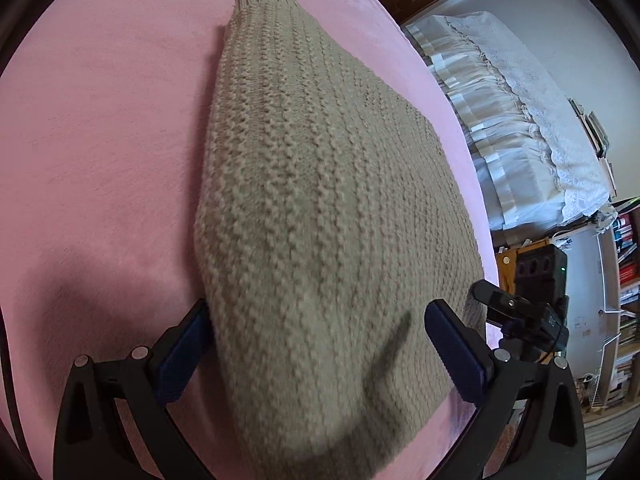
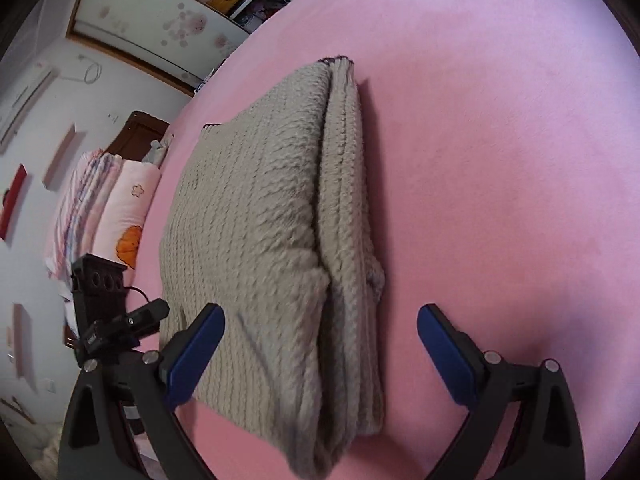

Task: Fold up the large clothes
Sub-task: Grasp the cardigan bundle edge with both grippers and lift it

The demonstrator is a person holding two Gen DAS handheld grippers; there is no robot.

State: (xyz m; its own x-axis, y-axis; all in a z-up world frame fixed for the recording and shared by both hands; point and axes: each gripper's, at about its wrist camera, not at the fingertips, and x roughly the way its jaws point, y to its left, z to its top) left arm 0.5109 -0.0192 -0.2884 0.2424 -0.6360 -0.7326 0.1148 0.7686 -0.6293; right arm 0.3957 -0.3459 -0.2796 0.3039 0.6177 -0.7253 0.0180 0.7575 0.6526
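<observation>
A beige knitted sweater [image 1: 320,200] lies folded on a pink bed cover [image 1: 100,140]. In the right wrist view the sweater [image 2: 260,240] shows stacked layers with a fold edge running down its right side. My left gripper [image 1: 316,320] is open, its blue-padded fingers either side of the sweater's near end, holding nothing. My right gripper [image 2: 320,324] is open too, above the sweater's near end, with its fingers spread wide. The other gripper shows at the right edge of the left wrist view [image 1: 532,312] and at the left edge of the right wrist view [image 2: 108,312].
The pink cover [image 2: 500,200] stretches widely around the sweater. A white frilled bedding pile [image 1: 520,120] lies beyond the bed edge. Folded pink quilts [image 2: 104,208] sit at the left. Bookshelves [image 1: 624,280] and a wardrobe [image 2: 160,28] stand farther off.
</observation>
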